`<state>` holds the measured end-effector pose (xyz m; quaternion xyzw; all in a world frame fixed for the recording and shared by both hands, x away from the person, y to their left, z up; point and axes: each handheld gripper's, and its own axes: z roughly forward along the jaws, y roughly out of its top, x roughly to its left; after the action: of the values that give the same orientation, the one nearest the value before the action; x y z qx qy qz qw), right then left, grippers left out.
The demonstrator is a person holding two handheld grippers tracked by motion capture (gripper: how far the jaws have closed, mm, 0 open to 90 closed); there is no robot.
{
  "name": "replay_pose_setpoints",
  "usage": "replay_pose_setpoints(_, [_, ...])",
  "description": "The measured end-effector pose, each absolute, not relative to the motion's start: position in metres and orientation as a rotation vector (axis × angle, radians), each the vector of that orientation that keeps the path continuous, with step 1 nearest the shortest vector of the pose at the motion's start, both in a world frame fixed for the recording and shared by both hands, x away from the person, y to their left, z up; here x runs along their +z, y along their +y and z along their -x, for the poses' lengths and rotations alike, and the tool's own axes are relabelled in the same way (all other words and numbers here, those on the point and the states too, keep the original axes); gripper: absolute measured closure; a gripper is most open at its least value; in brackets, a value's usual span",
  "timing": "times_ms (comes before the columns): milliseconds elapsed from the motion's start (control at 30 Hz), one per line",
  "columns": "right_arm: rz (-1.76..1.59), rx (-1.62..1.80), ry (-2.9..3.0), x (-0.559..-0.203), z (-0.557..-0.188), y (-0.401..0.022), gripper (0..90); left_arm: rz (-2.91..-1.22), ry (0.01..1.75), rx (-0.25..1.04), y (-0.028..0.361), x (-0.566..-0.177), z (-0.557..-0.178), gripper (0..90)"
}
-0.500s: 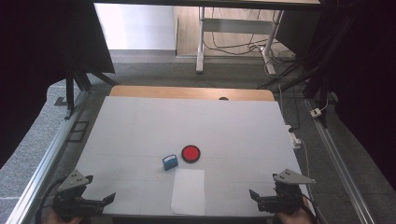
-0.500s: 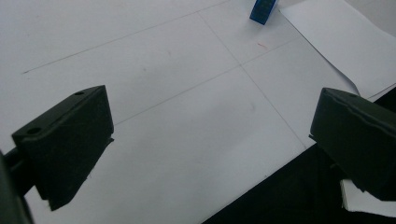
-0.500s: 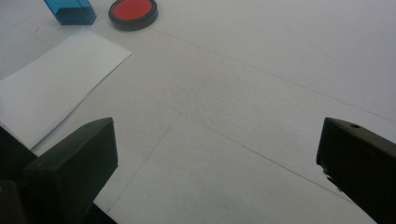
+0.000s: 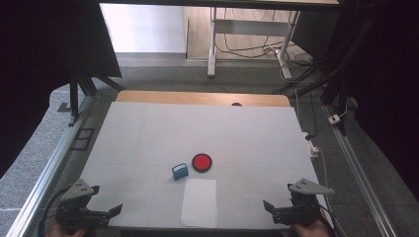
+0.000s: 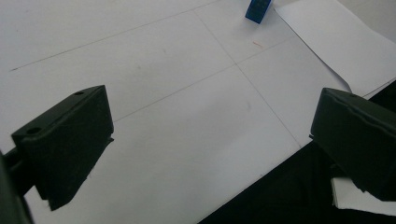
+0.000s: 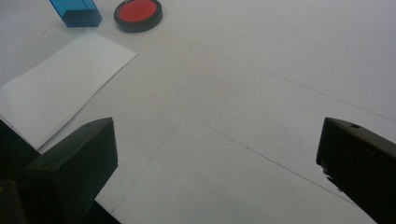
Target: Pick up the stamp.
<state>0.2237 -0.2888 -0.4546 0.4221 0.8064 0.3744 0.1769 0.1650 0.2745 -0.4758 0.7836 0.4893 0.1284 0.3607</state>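
Observation:
A small blue block (image 4: 179,171) stands near the middle of the white table (image 4: 148,138), with a round red pad in a black rim (image 4: 201,162) just to its right. A white sheet of paper (image 4: 199,202) lies in front of them by the near edge. My left gripper (image 4: 111,211) rests at the near left corner, jaws wide open and empty; its own view shows the blue block (image 5: 258,10) and the paper (image 5: 341,42) far ahead. At the near right corner my right gripper (image 4: 269,206) is open too, facing the red pad (image 6: 138,13), blue block (image 6: 75,12) and paper (image 6: 60,84).
The table's far edge is a bare wooden strip (image 4: 197,98). Metal rails (image 4: 44,173) run along both sides of the table. A desk frame (image 4: 212,44) and loose cables (image 4: 296,59) stand on the floor beyond. A white power strip (image 4: 312,147) lies at the right edge.

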Motion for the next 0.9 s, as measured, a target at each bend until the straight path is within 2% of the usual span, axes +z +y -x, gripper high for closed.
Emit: replay_pose_setpoints(900, [-1.186, 1.082, 2.326, -0.4552, -0.2257, -0.2888, 0.0, -2.032, 1.193, 0.349, 0.2675, -0.4671, -0.1696, 0.0])
